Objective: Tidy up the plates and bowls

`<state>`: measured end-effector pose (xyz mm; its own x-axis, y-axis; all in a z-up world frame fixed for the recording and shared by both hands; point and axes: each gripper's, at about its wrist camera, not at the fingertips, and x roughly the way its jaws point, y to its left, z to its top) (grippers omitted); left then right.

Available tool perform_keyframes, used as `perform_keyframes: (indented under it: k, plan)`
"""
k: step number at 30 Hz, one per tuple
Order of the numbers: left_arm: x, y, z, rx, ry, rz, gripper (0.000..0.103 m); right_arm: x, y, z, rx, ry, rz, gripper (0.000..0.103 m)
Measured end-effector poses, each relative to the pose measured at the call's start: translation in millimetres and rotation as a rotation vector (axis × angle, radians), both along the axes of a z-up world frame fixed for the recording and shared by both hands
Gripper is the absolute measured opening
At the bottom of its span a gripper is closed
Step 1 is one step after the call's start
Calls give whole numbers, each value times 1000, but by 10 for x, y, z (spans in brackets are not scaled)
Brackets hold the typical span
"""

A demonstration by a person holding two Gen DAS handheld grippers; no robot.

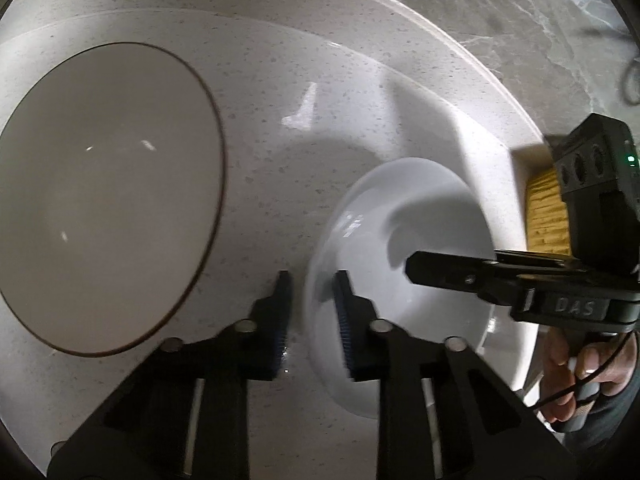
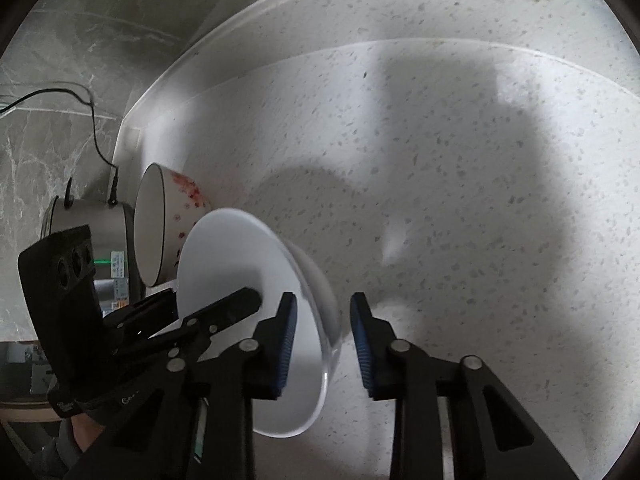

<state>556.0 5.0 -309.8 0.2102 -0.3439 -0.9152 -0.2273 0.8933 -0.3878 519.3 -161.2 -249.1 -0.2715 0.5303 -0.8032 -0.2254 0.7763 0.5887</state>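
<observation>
A plain white bowl [image 1: 400, 240] stands on the speckled white table [image 1: 280, 120]. Its near rim runs between the blue pads of my left gripper [image 1: 312, 278], which is shut on it. From the opposite side my right gripper [image 2: 324, 299] is shut on the same white bowl [image 2: 240, 248], one finger inside and one outside the wall. A black finger [image 1: 440, 272] of the right gripper reaches into the bowl in the left wrist view. A large grey plate with a brown rim [image 1: 104, 200] lies left of the bowl. A bowl with red flowers [image 2: 172, 224] stands just behind the white one.
The table is round, with a raised inner disc and an outer ring [image 2: 280, 12]. A metal pot [image 2: 88, 220] with a black cable stands past the flowered bowl. A yellow ribbed block [image 1: 546, 212] sits at the table's edge. A hand [image 1: 576, 368] holds the right gripper's handle. Marble floor lies beyond.
</observation>
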Motion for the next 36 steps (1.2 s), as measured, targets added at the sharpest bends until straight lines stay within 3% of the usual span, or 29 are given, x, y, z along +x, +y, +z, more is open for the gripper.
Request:
perform_keyframes:
  k: [8, 21, 36]
  plan:
    - [44, 14, -47, -68, -3, 12, 8, 16, -85, -80, 41, 41, -37, 14]
    - [23, 27, 73, -105, -22, -1, 8, 22, -295, -44, 82, 72, -95, 15]
    - [-287, -393, 683, -123, -99, -113, 8, -343, -694, 614, 78, -10, -173, 17]
